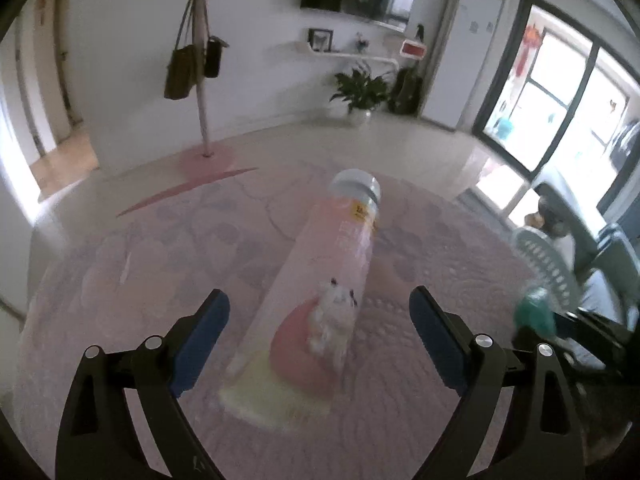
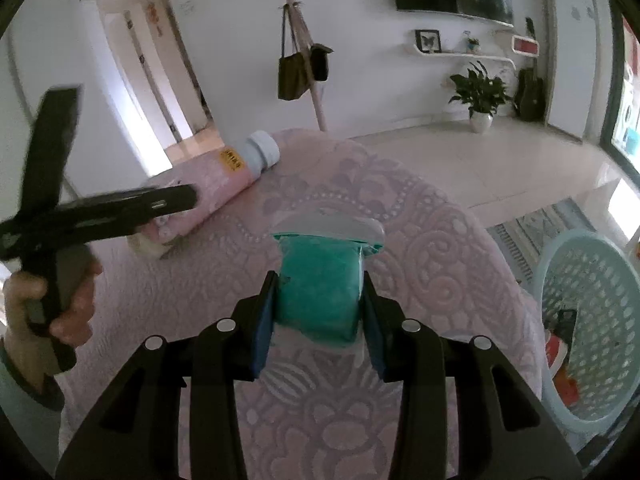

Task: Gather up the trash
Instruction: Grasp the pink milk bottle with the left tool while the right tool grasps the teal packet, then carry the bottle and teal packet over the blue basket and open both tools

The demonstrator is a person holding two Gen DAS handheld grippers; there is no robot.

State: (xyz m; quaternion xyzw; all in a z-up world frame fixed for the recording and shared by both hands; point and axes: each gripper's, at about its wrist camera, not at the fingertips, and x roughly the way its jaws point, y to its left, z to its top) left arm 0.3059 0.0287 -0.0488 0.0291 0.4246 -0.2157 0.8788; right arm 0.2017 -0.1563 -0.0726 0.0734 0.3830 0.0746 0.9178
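A pink plastic bottle [image 1: 332, 272] with a pale blue cap lies on its side on the pink patterned tablecloth [image 1: 120, 280]. My left gripper [image 1: 320, 312] is open, its blue pads either side of the bottle's base, apart from it. The bottle also shows in the right wrist view [image 2: 224, 176], with the left gripper [image 2: 172, 200] over it. My right gripper [image 2: 320, 300] is shut on a teal packet [image 2: 320, 292] with a grey top, held just above the cloth. The teal packet shows blurred at the right in the left wrist view [image 1: 536, 312].
A pale blue perforated basket [image 2: 592, 320] stands on the floor right of the table, with red items inside; it also shows in the left wrist view [image 1: 548, 264]. Beyond the table are a coat stand [image 1: 202, 80] with bags, a potted plant [image 1: 360, 92] and a glass door.
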